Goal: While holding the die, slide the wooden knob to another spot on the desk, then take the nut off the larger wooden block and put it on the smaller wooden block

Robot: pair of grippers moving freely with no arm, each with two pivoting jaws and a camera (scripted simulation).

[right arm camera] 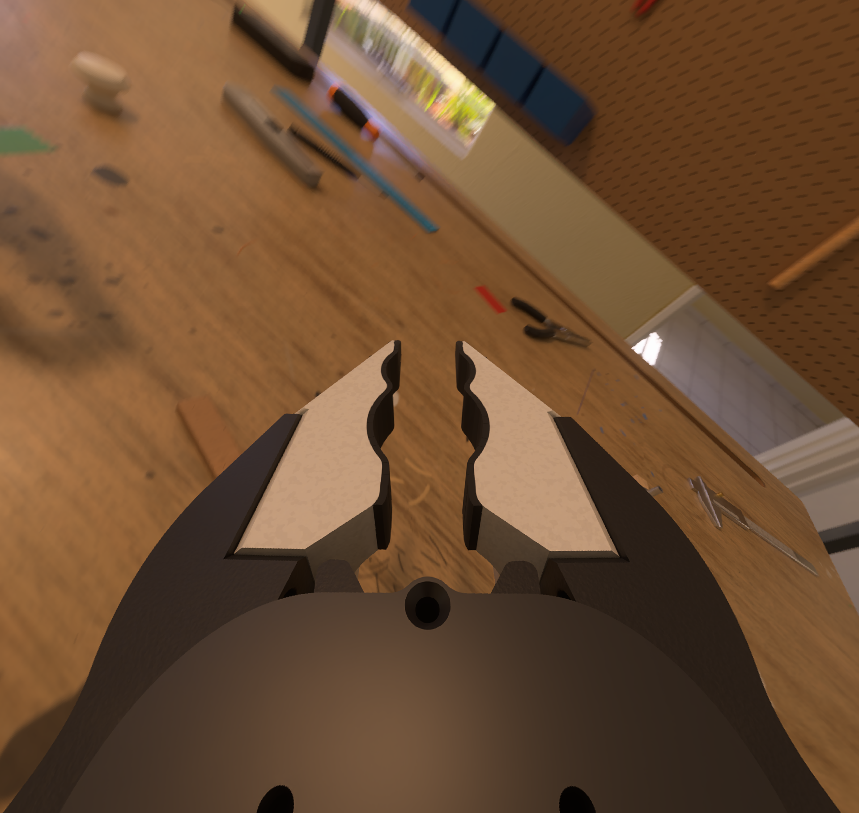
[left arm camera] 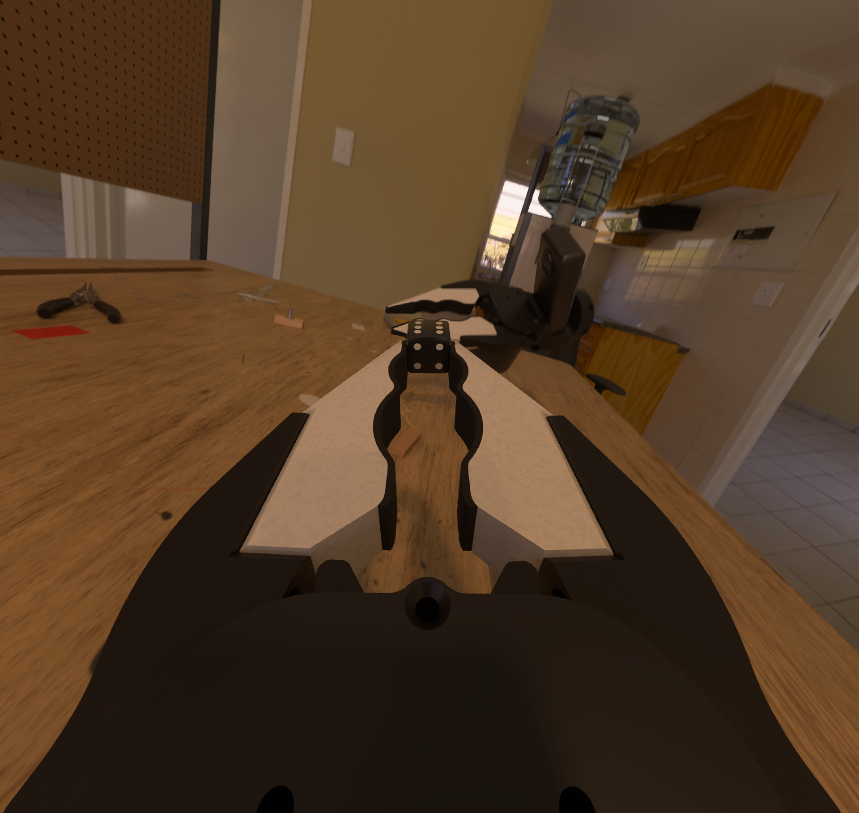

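Spanning both views, the wooden counter (right arm camera: 325,279) is scattered with tools, so a careless sweep could knock pliers (right arm camera: 548,326) aside. The right gripper (right arm camera: 427,349), fingers parted narrowly around nothing, sits well apart from the pale knob (right arm camera: 100,81); a tilted push might tip it rather than slide it. The left gripper (left arm camera: 427,353) pinches the die (left arm camera: 428,346) only at its fingertips, where a jolt could drop it.

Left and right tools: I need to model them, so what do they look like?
Both match: the left tool and right tool have a rounded dark body with a round hole at its front, and two tapering fingers, speckled off-white on top, with black wavy inner pads. No cables or markings show.
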